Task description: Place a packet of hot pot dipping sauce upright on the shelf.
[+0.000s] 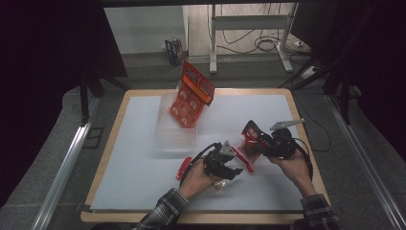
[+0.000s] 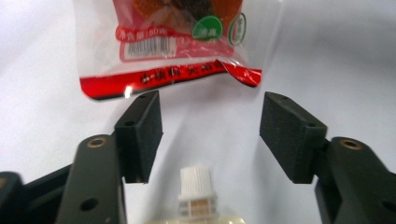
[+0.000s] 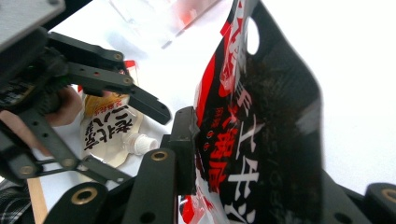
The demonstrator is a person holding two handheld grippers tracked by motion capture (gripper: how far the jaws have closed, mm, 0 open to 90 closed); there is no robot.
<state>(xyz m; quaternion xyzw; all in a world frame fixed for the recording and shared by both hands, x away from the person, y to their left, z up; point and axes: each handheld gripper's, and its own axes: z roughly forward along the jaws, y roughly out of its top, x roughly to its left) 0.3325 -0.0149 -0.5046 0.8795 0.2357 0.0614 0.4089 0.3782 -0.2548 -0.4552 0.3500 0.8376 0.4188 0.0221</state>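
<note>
My right gripper (image 1: 261,141) (image 3: 252,154) is shut on a red and black snack bag (image 1: 250,132) (image 3: 261,116) and holds it upright a little above the table. My left gripper (image 1: 235,171) (image 2: 210,116) stands open just left of it, jaws pointing at the bag's red lower edge (image 2: 173,79). Nothing is pressed between its pads. A pale drink pouch with a white screw cap (image 1: 218,186) (image 2: 198,186) (image 3: 109,130) lies on the white table under the left gripper, its cap low between the jaws.
A clear plastic box (image 1: 174,136) sits mid-table with a red blister pack (image 1: 191,96) leaning up out of it. A small red item (image 1: 184,167) lies left of the left hand. White table surface (image 1: 134,158) runs to wooden edges; dark stands and cables are beyond.
</note>
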